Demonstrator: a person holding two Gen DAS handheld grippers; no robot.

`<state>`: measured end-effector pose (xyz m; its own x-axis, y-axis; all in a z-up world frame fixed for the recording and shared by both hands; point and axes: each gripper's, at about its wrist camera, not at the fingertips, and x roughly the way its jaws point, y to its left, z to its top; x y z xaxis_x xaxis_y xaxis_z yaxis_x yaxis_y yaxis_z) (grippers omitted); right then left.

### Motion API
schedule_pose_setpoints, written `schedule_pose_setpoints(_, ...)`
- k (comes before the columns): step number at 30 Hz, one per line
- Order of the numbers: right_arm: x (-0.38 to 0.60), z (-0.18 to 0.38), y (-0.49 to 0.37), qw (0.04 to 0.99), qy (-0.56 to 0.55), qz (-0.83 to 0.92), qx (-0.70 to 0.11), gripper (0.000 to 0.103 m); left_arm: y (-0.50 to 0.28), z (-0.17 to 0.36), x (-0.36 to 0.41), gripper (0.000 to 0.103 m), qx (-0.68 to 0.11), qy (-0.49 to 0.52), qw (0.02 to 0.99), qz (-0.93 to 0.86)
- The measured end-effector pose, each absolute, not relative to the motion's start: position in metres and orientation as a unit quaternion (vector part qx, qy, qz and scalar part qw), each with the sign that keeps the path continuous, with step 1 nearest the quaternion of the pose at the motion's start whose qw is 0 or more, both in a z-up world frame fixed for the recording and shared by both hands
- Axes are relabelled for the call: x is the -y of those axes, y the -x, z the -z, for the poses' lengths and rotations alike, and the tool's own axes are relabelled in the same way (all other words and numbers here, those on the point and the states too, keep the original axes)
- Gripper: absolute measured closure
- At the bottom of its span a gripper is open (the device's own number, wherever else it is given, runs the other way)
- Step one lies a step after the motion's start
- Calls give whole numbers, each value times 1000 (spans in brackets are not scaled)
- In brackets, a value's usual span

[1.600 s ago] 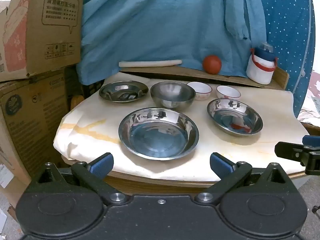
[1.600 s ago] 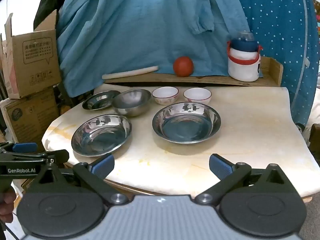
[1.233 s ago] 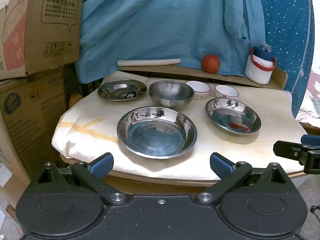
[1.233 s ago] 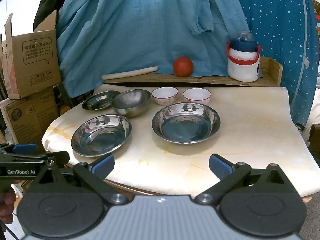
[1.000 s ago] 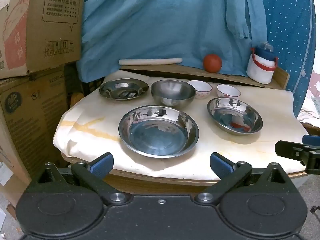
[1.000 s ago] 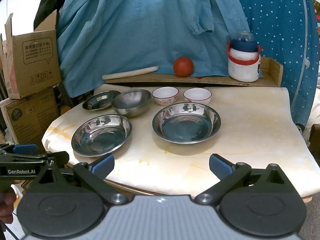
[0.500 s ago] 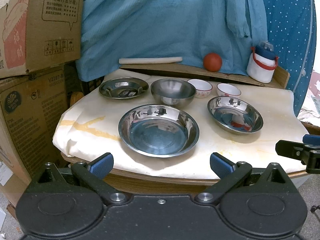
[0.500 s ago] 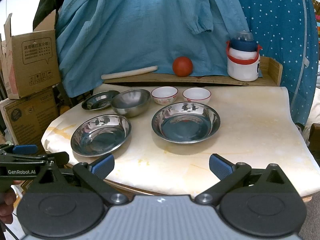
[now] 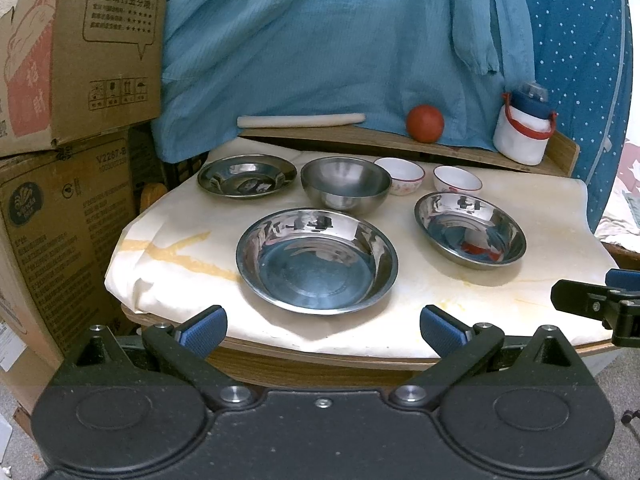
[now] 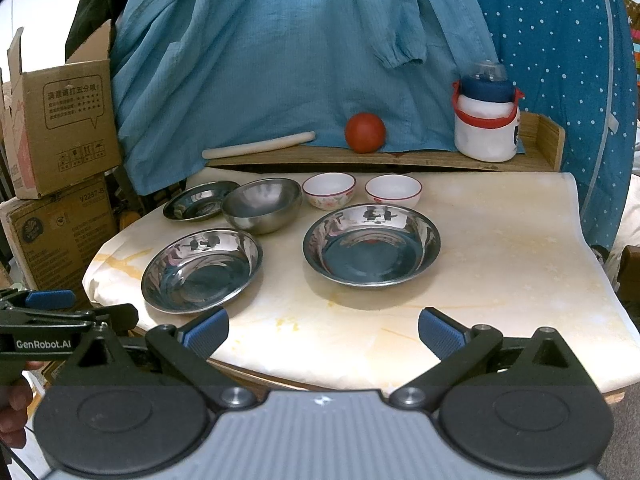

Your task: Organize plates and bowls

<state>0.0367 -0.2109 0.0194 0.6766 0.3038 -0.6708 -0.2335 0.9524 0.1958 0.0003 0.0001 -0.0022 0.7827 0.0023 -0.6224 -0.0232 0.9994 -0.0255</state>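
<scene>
Two handheld grippers, the left gripper (image 9: 322, 322) and the right gripper (image 10: 323, 326), hover at the near edge of a round table covered in cream marbled paper (image 10: 500, 248), each with its blue-padded jaws spread wide and holding nothing — a stance that suggests sorting has not begun. Six dishes sit apart on the table: a large shiny steel plate (image 9: 317, 261) nearest the left gripper, a second steel plate (image 10: 371, 245) before the right, and behind them a shallow steel dish (image 9: 246, 175), a deep steel bowl (image 9: 345, 184) and two small white red-rimmed bowls (image 10: 329, 189) (image 10: 393, 190). Nothing is stacked yet, probably so each piece can be gripped singly by its rim.
</scene>
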Motion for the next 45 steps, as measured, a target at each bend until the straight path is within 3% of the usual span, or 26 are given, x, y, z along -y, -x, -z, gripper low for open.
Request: schedule_pose_setpoints(45,202,-17,-46,912,-41,-151,-379,0,-10,9,-2,1,-344,22,939,-15)
